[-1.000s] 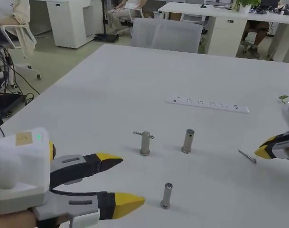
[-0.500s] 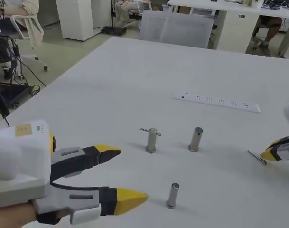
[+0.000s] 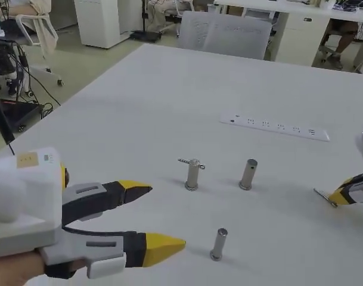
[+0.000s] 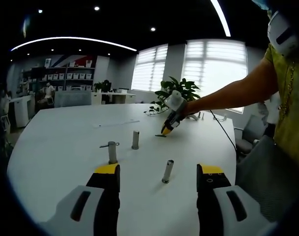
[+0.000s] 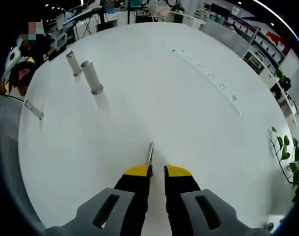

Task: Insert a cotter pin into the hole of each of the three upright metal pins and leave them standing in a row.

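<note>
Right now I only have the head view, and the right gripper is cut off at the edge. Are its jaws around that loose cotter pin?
Observer: In the right gripper view the right gripper has its jaws almost together, and the cotter pin pokes out past one tip; grip unconfirmed.
Operator: Anything behind that gripper?
Observer: The left gripper view shows a leafy plant just beyond it.
</note>
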`<state>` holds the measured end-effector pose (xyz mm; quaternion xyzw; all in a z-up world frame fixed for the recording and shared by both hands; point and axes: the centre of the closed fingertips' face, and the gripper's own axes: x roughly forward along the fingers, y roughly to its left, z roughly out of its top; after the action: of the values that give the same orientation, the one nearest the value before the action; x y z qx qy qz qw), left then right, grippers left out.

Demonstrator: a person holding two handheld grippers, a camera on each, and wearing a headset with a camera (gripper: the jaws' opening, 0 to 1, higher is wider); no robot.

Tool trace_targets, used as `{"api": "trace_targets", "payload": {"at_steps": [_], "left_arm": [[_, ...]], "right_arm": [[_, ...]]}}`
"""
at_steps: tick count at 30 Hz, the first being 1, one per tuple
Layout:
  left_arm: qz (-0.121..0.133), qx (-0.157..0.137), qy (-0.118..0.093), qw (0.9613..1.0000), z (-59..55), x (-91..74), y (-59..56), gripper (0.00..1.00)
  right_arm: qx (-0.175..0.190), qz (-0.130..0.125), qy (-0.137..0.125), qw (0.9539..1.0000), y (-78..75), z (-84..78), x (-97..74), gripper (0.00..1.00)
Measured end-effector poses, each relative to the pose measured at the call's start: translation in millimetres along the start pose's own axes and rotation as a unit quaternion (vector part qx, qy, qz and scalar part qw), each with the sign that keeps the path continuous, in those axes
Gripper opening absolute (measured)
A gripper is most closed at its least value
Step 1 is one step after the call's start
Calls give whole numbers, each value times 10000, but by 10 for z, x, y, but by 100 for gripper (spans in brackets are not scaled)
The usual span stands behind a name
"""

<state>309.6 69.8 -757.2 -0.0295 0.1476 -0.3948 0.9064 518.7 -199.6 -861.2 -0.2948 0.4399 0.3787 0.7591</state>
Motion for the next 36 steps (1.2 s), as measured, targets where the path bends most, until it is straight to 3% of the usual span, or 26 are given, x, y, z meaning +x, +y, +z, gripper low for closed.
{"api": "trace_targets", "payload": {"at_steps": [11, 18, 29, 36], "left_arm": [[28, -39, -1, 10000, -22, -32, 39, 61], [15, -17, -16, 10000, -4, -45, 63, 61], [26, -13, -19, 10000, -3, -84, 89, 59], [63, -24, -35, 10000, -7, -84, 105, 58]], "right_arm": [[-83, 64, 229, 9997, 14, 18, 75, 11], [-189, 181, 538, 9982, 58, 44, 96, 7], [-384, 522, 1186, 9908, 59, 43, 100, 7], [-685, 487, 1452, 9858, 69, 29, 101, 6]]}}
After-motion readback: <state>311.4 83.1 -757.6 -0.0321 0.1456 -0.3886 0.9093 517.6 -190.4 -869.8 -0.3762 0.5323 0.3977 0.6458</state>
